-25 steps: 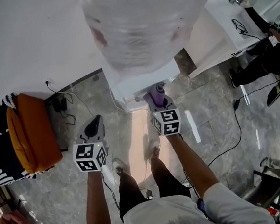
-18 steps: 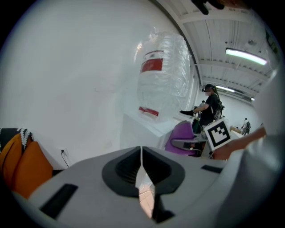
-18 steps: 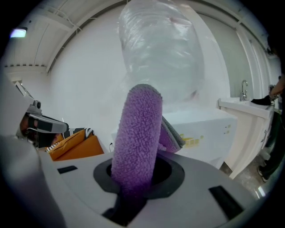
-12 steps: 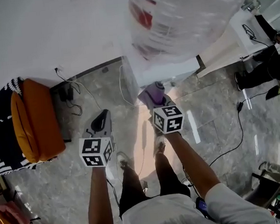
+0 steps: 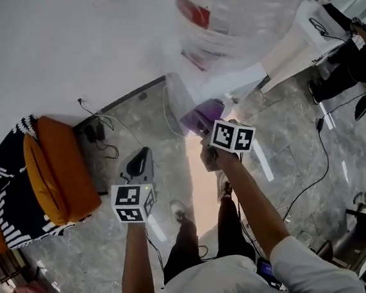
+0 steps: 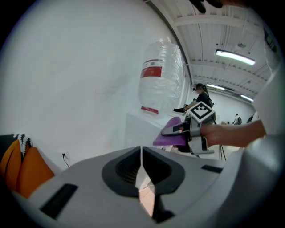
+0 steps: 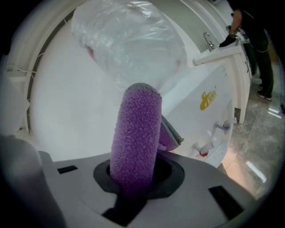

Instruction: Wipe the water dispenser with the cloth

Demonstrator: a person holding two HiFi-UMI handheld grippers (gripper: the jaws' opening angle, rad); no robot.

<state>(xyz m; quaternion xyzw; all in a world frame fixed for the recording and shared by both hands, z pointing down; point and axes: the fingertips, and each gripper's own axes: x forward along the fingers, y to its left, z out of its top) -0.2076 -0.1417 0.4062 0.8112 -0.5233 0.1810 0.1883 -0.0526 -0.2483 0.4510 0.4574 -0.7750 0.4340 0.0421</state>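
The white water dispenser [image 5: 210, 86] stands against the wall with a clear bottle [image 5: 240, 8] on top. My right gripper [image 5: 203, 126] is shut on a folded purple cloth [image 5: 199, 116], which lies against the dispenser's front. In the right gripper view the cloth [image 7: 136, 133] rises from the right gripper [image 7: 132, 178] before the bottle [image 7: 129, 40] and the taps [image 7: 208, 148]. My left gripper [image 5: 142, 154] hangs to the left above the floor, apart from the dispenser, shut with nothing in it. In the left gripper view, beyond the left gripper [image 6: 141, 171], I see the dispenser [image 6: 140, 127] and the cloth [image 6: 171, 137].
An orange seat [image 5: 59, 167] with a black-and-white striped cover stands at the left. A plug and cables [image 5: 98, 130] lie by the wall. A white counter [image 5: 298, 38] and a person in dark clothes [image 5: 349, 62] are at the right. A cable [image 5: 313, 162] crosses the marble floor.
The right gripper has lifted the cloth up the dispenser's front. The head view has swung, so the dispenser now shows further right. The left gripper stays low and shut.
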